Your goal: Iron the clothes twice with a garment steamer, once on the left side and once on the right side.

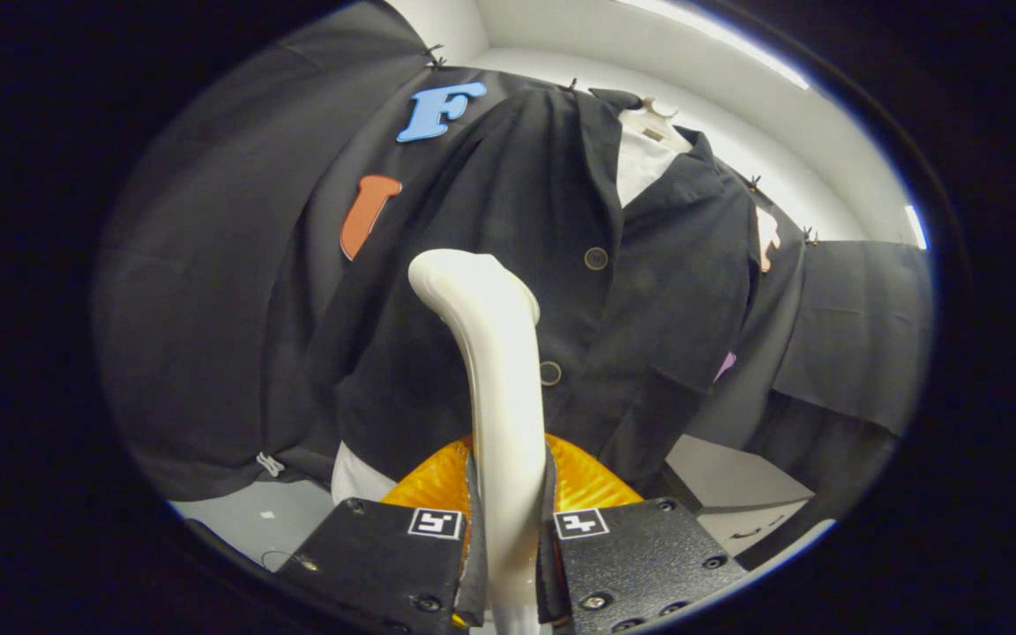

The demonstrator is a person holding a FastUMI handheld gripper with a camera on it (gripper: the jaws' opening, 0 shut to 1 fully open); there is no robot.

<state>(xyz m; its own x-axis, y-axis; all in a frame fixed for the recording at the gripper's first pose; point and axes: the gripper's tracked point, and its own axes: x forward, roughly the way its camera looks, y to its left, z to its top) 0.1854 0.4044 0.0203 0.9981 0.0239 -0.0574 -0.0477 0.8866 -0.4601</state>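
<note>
Shirt (pixel 508 220): black, plain, no print; its buttons (pixel 596 258) dark with a thin brass-coloured rim. Mannequin (pixel 645 154) under the open collar: white; white also below the hem. Steamer (pixel 499 388): cream-white, glossy, uniform. Gripper (pixel 508 538), closed on the steamer: black textured fingers (pixel 384 547), each with a small white square tag (pixel 436 522) carrying a black block pattern, and dark screws. Orange ribbed part (pixel 583 481) just ahead of the fingers. Floor (pixel 252 520): pale grey. Ceiling (pixel 561 26): white.
</note>
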